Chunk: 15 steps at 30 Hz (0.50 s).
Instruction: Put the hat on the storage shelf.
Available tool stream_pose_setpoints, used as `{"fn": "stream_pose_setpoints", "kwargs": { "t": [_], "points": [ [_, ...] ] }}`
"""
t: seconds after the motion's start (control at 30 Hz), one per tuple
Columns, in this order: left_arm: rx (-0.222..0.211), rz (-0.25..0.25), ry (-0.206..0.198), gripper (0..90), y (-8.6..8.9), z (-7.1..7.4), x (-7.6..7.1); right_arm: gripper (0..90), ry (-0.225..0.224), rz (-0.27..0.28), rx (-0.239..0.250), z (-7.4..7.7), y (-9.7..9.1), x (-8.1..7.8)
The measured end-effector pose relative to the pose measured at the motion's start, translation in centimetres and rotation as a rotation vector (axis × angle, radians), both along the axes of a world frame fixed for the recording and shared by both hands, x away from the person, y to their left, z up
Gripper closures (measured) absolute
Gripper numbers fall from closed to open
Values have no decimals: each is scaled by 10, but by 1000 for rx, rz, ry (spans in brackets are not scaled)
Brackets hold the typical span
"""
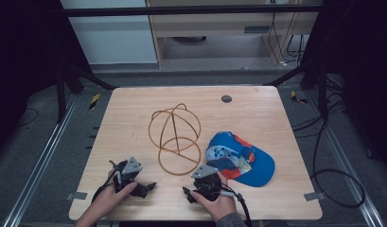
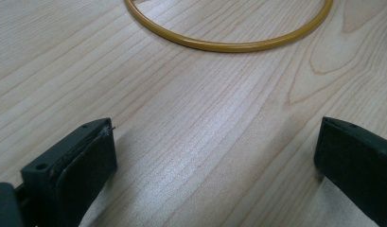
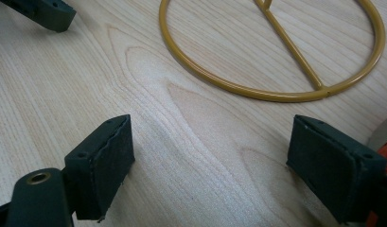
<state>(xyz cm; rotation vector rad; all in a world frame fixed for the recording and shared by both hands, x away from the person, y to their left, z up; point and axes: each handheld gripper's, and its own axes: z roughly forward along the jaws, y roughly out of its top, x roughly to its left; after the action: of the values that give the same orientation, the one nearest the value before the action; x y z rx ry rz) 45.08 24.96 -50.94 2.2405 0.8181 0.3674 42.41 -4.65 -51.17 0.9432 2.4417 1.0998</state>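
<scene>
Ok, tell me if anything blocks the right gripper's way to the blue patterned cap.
Nothing visible does. The right gripper rests open on the wooden table, with the blue patterned cap just beside it. The gold wire stand sits off to the other side.

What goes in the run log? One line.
left claw open | right claw open | stand untouched | cap on table

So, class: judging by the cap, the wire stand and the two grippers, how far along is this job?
Barely begun. Nothing looks done: the cap lies on the table beside the wire stand. Both the left gripper and right gripper rest open and empty near the front edge. Picking anything up remains.
</scene>
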Motion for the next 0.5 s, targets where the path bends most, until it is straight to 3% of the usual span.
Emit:
{"fn": "stream_pose_setpoints", "kwargs": {
  "t": [0.37,0.5],
  "points": [
    [1,2,0,0,0,0,0,182,20,-7,3,2,1,-3],
    [1,2,0,0,0,0,0,148,-12,26,-24,24,-2,-12]
  ]
}}
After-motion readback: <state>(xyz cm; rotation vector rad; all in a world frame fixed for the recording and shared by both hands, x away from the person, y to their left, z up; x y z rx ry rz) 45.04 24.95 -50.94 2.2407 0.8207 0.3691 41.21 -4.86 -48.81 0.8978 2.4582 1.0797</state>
